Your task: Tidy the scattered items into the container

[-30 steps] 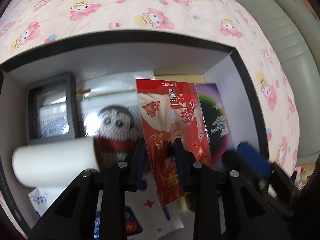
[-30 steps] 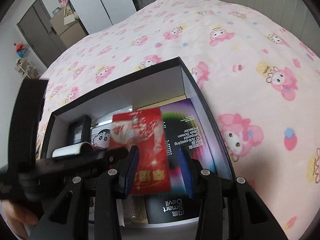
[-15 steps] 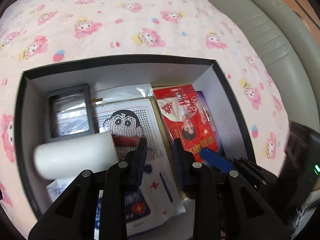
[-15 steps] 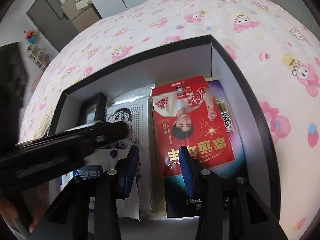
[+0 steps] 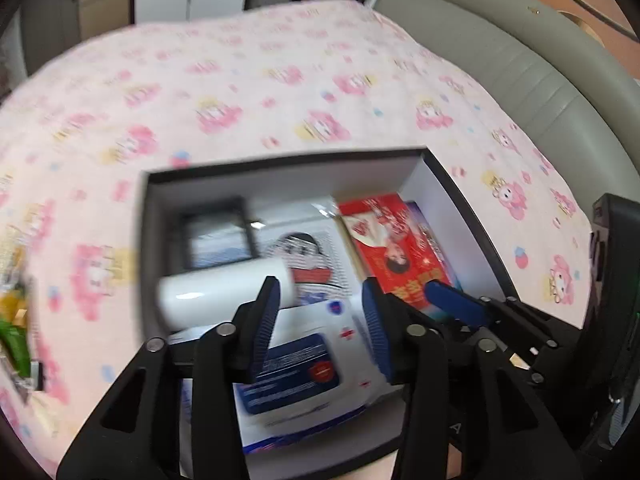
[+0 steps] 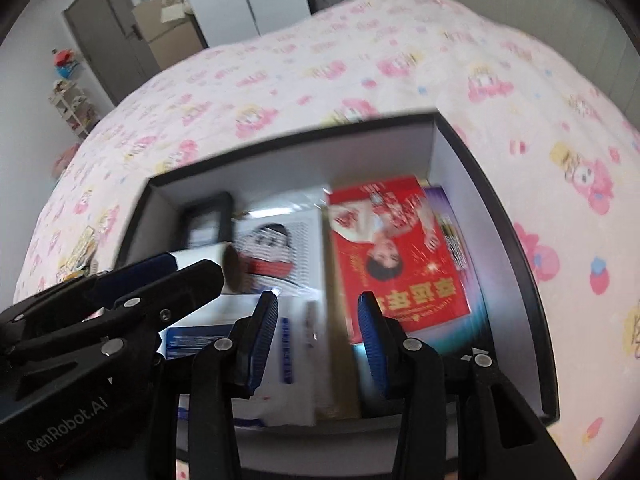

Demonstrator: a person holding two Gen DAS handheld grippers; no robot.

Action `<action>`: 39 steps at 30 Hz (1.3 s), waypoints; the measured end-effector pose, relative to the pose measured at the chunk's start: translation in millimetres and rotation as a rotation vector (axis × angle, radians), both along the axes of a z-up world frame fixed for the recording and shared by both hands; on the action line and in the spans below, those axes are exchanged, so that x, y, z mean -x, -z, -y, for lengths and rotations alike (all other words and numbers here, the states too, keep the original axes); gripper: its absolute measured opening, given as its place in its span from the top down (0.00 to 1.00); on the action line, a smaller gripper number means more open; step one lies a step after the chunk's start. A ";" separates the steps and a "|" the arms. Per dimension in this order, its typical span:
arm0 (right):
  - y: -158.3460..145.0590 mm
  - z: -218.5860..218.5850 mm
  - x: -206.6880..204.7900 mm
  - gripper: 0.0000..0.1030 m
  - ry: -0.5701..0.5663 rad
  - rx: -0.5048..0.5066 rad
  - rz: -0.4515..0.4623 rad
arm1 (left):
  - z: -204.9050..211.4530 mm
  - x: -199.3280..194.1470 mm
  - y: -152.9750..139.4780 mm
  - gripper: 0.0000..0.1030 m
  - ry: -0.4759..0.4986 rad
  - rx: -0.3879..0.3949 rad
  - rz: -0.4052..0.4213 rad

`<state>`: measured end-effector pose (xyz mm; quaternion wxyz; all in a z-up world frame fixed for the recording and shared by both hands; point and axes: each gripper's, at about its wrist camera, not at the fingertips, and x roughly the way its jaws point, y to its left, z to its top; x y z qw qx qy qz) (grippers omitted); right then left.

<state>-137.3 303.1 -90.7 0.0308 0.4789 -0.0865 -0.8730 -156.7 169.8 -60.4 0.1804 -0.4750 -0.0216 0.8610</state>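
Left wrist view: the left tool (image 5: 318,316), jaws just widened and empty, hovers over the black-rimmed white cardboard box (image 5: 280,168), since the glossy red printed packet (image 5: 394,248) lies flat inside it.

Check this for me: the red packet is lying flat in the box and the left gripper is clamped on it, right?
Not quite. The red packet does lie flat in the box, but the left gripper is not clamped on it. Its jaws have just been opening and stand apart with nothing between them, as the left wrist view shows.
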 end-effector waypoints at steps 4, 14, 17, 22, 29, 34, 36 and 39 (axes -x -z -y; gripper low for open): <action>-21.6 20.7 -17.0 0.53 -0.025 -0.011 -0.081 | 24.5 -18.5 -20.7 0.43 -0.050 0.037 -0.063; -57.5 62.7 -61.2 0.44 -0.041 -0.011 -0.170 | 84.6 -72.2 -57.5 0.37 -0.113 0.043 -0.166; -65.7 79.6 -71.8 0.44 -0.073 -0.003 -0.190 | 102.0 -89.0 -66.1 0.37 -0.133 0.046 -0.188; -75.4 108.0 -97.1 0.41 -0.113 -0.006 -0.211 | 130.8 -120.5 -76.0 0.27 -0.159 0.038 -0.219; -84.4 131.7 -134.3 0.21 -0.125 -0.072 -0.255 | 159.9 -157.7 -77.1 0.06 -0.202 0.047 -0.251; -85.4 135.9 -151.3 0.21 -0.107 -0.126 -0.291 | 171.2 -171.8 -71.1 0.02 -0.212 0.004 -0.264; -82.7 136.3 -152.6 0.21 -0.109 -0.131 -0.284 | 172.5 -174.7 -69.1 0.02 -0.210 0.007 -0.269; -79.5 133.7 -151.7 0.21 -0.108 -0.125 -0.266 | 174.5 -177.7 -67.6 0.02 -0.214 0.010 -0.278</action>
